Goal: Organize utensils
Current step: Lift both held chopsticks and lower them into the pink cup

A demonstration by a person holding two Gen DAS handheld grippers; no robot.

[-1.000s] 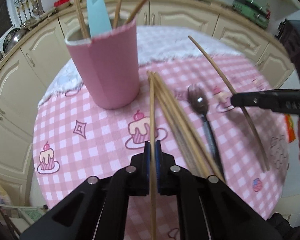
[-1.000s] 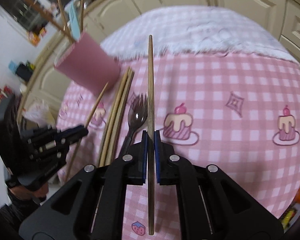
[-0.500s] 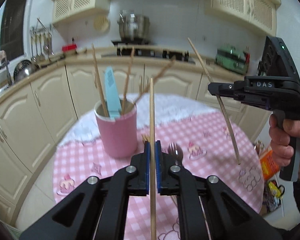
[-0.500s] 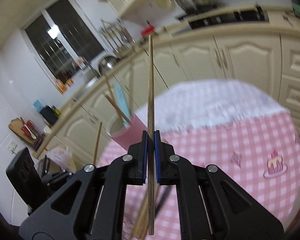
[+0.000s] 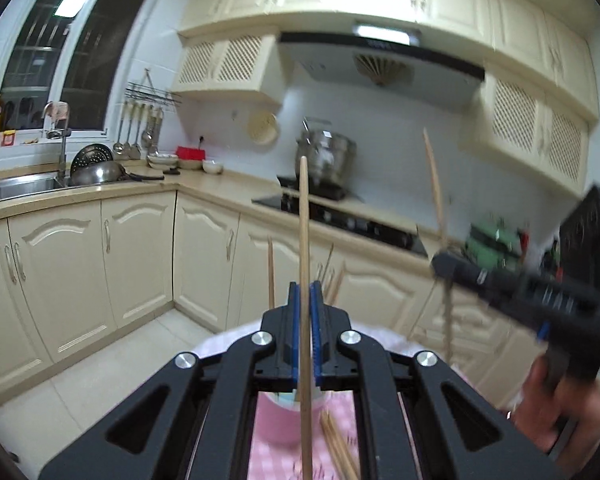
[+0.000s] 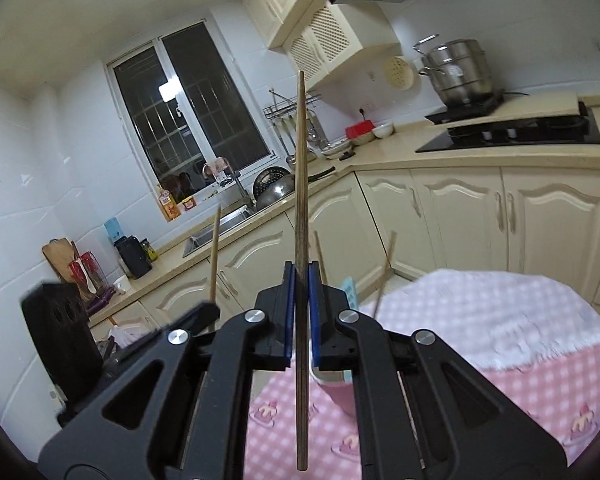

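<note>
My left gripper (image 5: 305,294) is shut on a light wooden chopstick (image 5: 304,240) and holds it upright, right above the pink utensil cup (image 5: 278,420), which shows between my arms. My right gripper (image 6: 299,276) is shut on a darker chopstick (image 6: 301,168), also upright, with the pink cup (image 6: 338,394) low behind its right finger. The cup holds several chopsticks (image 6: 382,280) and a light blue utensil (image 6: 350,290). More loose chopsticks (image 5: 338,446) lie on the pink checked tablecloth (image 6: 540,384). The right gripper (image 5: 444,262) shows blurred at the right of the left wrist view; the left gripper (image 6: 204,312) shows at the lower left of the right wrist view.
Cream kitchen cabinets (image 5: 140,256) and a counter run behind the round table. A sink (image 5: 20,186) with pans is at the left, a hob (image 6: 520,132) with a steel pot (image 6: 458,72) at the right. Tiled floor (image 5: 100,364) lies beside the table.
Both grippers have lifted off the table and tilted up, each carrying its chopstick. The views now look at the kitchen wall, with the cup low beneath the grippers.
</note>
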